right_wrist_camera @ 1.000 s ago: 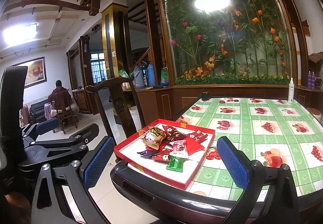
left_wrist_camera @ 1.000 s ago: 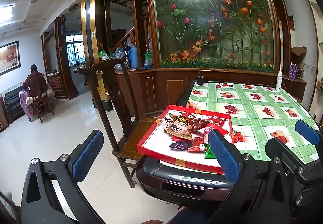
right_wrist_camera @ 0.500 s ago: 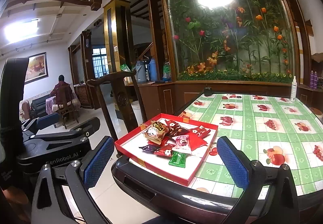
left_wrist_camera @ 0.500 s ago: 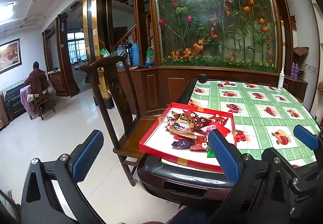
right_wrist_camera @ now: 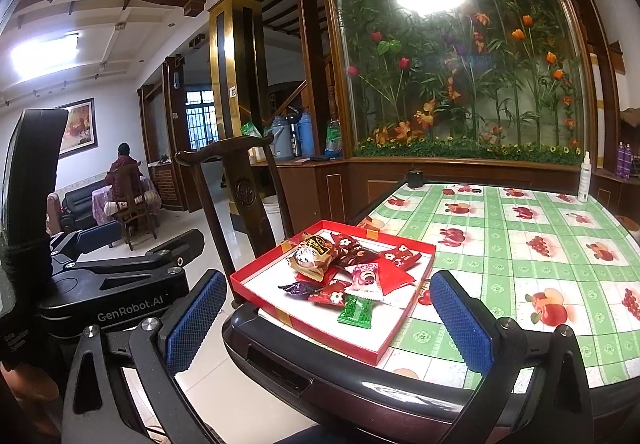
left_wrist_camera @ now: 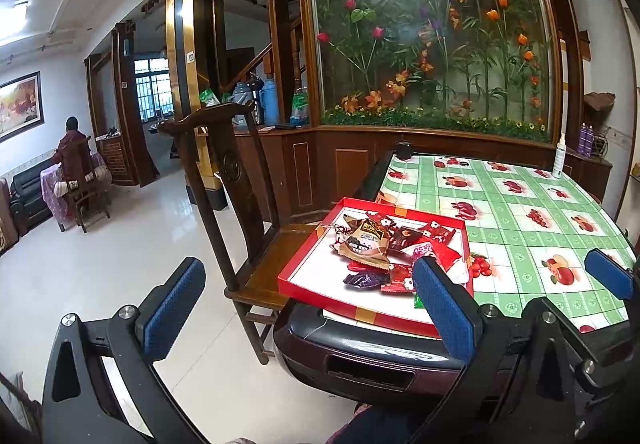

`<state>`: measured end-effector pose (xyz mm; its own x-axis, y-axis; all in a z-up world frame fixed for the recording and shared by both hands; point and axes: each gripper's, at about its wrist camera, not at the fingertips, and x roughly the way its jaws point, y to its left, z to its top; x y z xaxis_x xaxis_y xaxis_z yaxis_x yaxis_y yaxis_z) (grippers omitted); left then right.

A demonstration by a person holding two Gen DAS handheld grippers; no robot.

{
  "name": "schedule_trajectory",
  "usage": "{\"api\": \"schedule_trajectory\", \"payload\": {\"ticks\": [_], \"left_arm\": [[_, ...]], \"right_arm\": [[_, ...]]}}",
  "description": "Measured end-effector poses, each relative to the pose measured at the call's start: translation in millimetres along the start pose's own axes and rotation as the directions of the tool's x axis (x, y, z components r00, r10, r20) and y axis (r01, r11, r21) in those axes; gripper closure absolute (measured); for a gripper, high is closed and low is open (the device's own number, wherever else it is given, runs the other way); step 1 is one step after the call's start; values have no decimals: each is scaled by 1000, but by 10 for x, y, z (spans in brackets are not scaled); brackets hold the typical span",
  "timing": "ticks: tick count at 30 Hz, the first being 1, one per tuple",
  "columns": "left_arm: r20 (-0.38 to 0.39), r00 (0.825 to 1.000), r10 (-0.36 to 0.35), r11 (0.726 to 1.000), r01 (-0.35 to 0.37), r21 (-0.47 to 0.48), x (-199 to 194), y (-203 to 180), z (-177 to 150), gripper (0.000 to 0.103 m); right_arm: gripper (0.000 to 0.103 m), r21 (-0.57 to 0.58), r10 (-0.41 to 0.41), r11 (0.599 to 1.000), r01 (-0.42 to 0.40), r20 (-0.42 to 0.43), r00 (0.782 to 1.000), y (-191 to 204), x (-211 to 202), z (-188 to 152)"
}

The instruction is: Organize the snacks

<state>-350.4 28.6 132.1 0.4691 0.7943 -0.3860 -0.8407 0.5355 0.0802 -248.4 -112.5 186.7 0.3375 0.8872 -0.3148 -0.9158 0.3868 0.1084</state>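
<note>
While both tools, left (left_wrist_camera: 308, 318) and right (right_wrist_camera: 326, 322), hover with fingers apart and empty, wrapped snacks (right_wrist_camera: 344, 270) lie piled in the shallow red cardboard tray (right_wrist_camera: 370, 350) at the green-checked desk (right_wrist_camera: 520, 252) corner.

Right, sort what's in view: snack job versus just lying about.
Job:
red tray
snack packets
green candy
left gripper, open
right gripper, open

Lying about:
spray bottle
wooden chair
thermos flasks
</note>
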Motion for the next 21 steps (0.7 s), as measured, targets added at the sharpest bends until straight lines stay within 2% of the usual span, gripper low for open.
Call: {"api": "schedule_trajectory", "payload": {"ticks": [21], "left_arm": [[-9, 1000, -8, 1000, 8, 5, 73, 5, -32, 0]], "right_arm": [[0, -1, 9, 1000, -9, -14, 1000, -1, 43, -39]]}}
